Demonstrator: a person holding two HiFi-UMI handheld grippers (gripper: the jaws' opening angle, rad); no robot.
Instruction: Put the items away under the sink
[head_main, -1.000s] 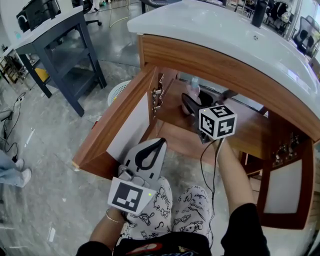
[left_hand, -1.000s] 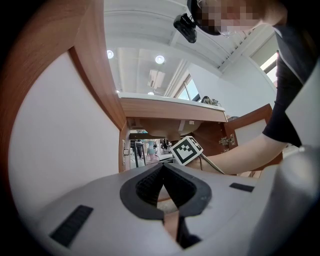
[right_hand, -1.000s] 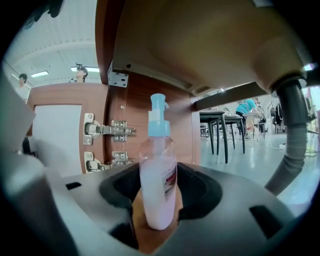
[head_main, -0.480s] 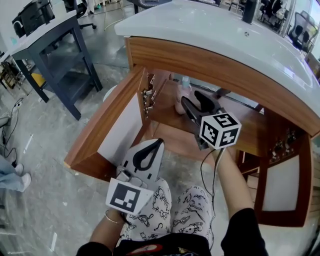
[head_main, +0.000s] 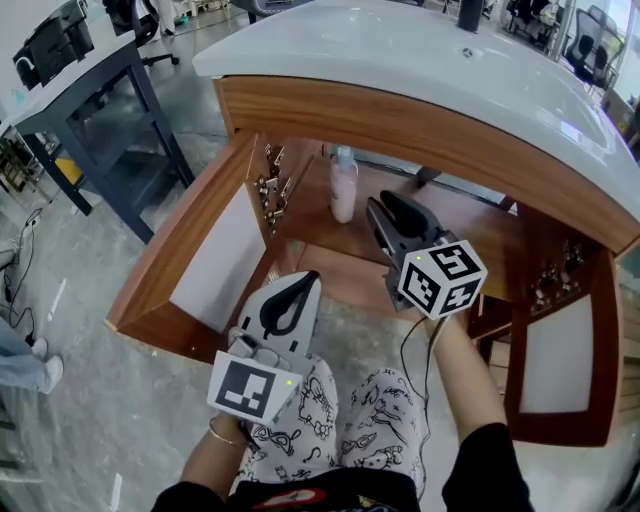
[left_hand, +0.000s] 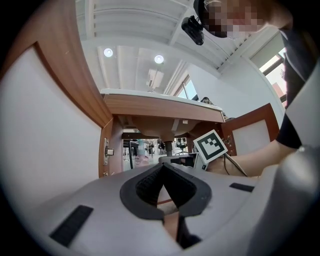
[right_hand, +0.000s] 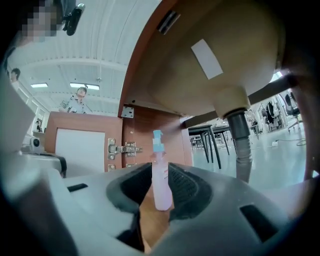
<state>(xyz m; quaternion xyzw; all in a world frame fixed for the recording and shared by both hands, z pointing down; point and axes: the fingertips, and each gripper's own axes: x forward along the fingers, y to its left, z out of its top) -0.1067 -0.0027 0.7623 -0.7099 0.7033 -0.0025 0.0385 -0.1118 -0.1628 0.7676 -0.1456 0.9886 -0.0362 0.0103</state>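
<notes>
– Right tongs: how do they stand?

– Narrow. They have just been closing, and a slim gap is left between the pads. Nothing is pinched. The pink bottle shows through that gap, but it stands beyond the tips, untouched.

– And from above?

– The head view has the right tongs lying level at the cabinet mouth. The pink bottle stands upright just left of their tips, on the cabinet floor, toward the back left corner.

– What hems it in?

– The left door is swung wide, with its hinges close to the bottle. The right door stands open too. The white tabletop overhangs everything. Under it, the basin underside and the drain pipe hang to the bottle's right, apart from it.

– Left tongs?

– The left tongs have their tips together on nothing. From above, the left tongs sit outside the cabinet, beside the left door's lower edge.
</notes>
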